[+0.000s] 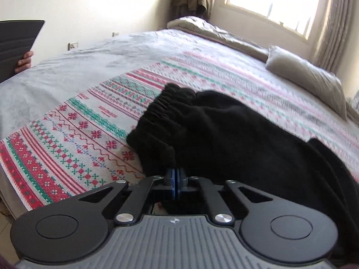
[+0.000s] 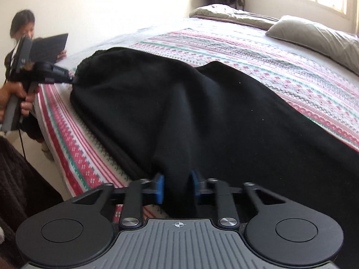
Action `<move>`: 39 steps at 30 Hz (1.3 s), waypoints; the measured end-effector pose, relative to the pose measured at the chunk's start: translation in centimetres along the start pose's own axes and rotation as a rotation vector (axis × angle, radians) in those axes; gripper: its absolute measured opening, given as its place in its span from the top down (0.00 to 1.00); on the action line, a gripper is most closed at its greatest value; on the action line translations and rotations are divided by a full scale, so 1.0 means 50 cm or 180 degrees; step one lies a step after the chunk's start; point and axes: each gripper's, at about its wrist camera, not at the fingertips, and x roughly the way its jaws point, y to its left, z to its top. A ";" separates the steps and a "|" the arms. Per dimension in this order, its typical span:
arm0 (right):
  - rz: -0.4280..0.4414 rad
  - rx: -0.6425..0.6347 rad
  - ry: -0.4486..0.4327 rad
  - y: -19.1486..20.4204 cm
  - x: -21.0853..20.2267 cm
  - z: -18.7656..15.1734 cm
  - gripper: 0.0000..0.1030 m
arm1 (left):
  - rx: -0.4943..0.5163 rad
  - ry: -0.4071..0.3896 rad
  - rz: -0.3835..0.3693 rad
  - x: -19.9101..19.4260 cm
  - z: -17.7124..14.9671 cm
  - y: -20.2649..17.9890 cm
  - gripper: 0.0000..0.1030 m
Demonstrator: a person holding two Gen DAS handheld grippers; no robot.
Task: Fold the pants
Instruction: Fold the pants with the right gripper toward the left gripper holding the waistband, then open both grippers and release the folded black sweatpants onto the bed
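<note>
Black pants [image 1: 224,134] lie spread on the patterned bedspread [image 1: 78,123], with the elastic waistband [image 1: 161,105] bunched at the near left. My left gripper [image 1: 176,177] has its blue pads pressed together on the waistband's edge. The right wrist view shows the same gripper [image 2: 75,80] pinching the waistband corner, held by a hand [image 2: 13,98]. My right gripper [image 2: 177,187] is shut on a raised fold of the pants [image 2: 179,100] near the bed's edge, and black cloth fills the gap between its blue pads [image 2: 159,188].
A grey pillow [image 2: 314,35] and a rumpled blanket [image 2: 224,11] lie at the far side, under a bright window. A person with a dark tablet [image 2: 49,47] sits beyond the bed's left corner. A brown fuzzy cloth [image 2: 13,179] is beside the bed's edge.
</note>
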 end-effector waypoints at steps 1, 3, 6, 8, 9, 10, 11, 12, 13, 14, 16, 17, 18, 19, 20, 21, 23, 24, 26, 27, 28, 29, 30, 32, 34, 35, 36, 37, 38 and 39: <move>0.0005 0.0010 0.0003 -0.002 -0.002 0.001 0.86 | -0.0018 -0.0056 0.0015 -0.006 0.004 0.004 0.98; 0.0050 0.0058 -0.0035 -0.009 -0.004 0.004 0.87 | -0.0068 -0.0165 0.0095 -0.030 0.010 0.013 0.98; 0.0202 0.0157 -0.0111 -0.018 -0.015 0.005 0.87 | 0.0087 0.0047 0.0344 -0.016 0.013 0.012 0.98; 0.0275 0.0129 -0.0007 -0.017 -0.007 -0.001 0.84 | 0.0433 0.0378 0.0466 0.016 0.002 -0.004 0.93; 0.0304 0.0091 0.0124 -0.009 0.012 -0.001 0.80 | 0.0542 0.0416 0.0559 0.022 -0.004 -0.013 0.85; 0.0328 0.0082 0.0249 -0.007 0.021 -0.005 0.80 | 0.0616 0.0340 0.0646 0.017 -0.008 -0.023 0.82; 0.0326 0.0072 0.0292 -0.007 0.023 -0.008 0.78 | 0.0697 0.0223 0.0724 0.005 -0.008 -0.034 0.72; 0.0332 0.0063 0.0285 -0.008 0.019 -0.006 0.75 | 0.0786 0.0087 0.0789 -0.010 -0.006 -0.045 0.58; 0.0370 0.0096 0.0271 -0.014 0.011 0.000 0.64 | 0.0841 -0.0061 0.0818 -0.026 -0.001 -0.055 0.50; 0.0409 0.0173 0.0203 -0.024 0.000 0.008 0.50 | 0.0870 -0.0217 0.0799 -0.040 0.004 -0.063 0.40; 0.0440 0.0280 0.0035 -0.047 -0.021 0.029 0.42 | 0.0905 -0.0376 0.0646 -0.055 0.018 -0.082 0.39; 0.0417 0.0303 -0.0015 -0.058 -0.026 0.044 0.42 | 0.0907 -0.0378 0.0551 -0.054 0.026 -0.094 0.38; 0.0358 0.0329 -0.0048 -0.069 -0.026 0.062 0.42 | 0.0908 -0.0372 0.0451 -0.050 0.034 -0.107 0.38; 0.0286 0.0356 -0.0069 -0.080 -0.022 0.083 0.42 | 0.0930 -0.0362 0.0356 -0.045 0.039 -0.122 0.38; 0.0237 0.0382 -0.0090 -0.089 -0.015 0.103 0.42 | 0.0974 -0.0353 0.0255 -0.038 0.045 -0.141 0.38; 0.0210 0.0421 -0.0115 -0.099 -0.005 0.124 0.42 | 0.1030 -0.0332 0.0171 -0.024 0.051 -0.161 0.38; 0.0193 0.0481 -0.0146 -0.115 0.023 0.165 0.42 | 0.1106 -0.0252 -0.0005 0.010 0.060 -0.202 0.38; 0.0178 0.0483 -0.0154 -0.124 0.039 0.181 0.42 | 0.1098 -0.0219 -0.0110 0.030 0.061 -0.218 0.38; 0.0067 0.0417 -0.0156 -0.121 0.083 0.218 0.42 | 0.1094 -0.0169 -0.0266 0.068 0.054 -0.243 0.38; -0.0009 0.0382 -0.0139 -0.124 0.112 0.239 0.42 | 0.1136 -0.0149 -0.0301 0.085 0.048 -0.253 0.38; -0.0071 0.0372 -0.0114 -0.125 0.138 0.258 0.42 | 0.1199 -0.0133 -0.0279 0.101 0.042 -0.259 0.38; -0.0121 0.0372 -0.0071 -0.129 0.167 0.277 0.42 | 0.1277 -0.0129 -0.0228 0.117 0.039 -0.262 0.38; -0.0138 0.0364 -0.0033 -0.135 0.189 0.294 0.42 | 0.1353 -0.0134 -0.0178 0.126 0.038 -0.266 0.38; -0.0134 0.0347 0.0027 -0.152 0.233 0.325 0.43 | 0.1377 -0.0134 -0.0134 0.139 0.042 -0.261 0.38; -0.0047 0.0371 0.0094 -0.174 0.268 0.350 0.43 | 0.1309 -0.0044 -0.0159 0.156 0.046 -0.249 0.38; 0.0029 0.0380 0.0134 -0.177 0.285 0.358 0.44 | 0.1291 -0.0009 -0.0172 0.164 0.047 -0.247 0.38; 0.0095 0.0390 0.0181 -0.182 0.300 0.365 0.44 | 0.1297 0.0009 -0.0177 0.168 0.047 -0.244 0.38; 0.0168 0.0399 0.0252 -0.187 0.317 0.372 0.44 | 0.1313 0.0018 -0.0175 0.167 0.045 -0.244 0.38; 0.0265 0.0402 0.0337 -0.192 0.333 0.376 0.46 | 0.1328 0.0025 -0.0171 0.166 0.043 -0.245 0.38; 0.0325 0.0412 0.0390 -0.195 0.339 0.380 0.47 | 0.1342 0.0032 -0.0169 0.167 0.042 -0.243 0.38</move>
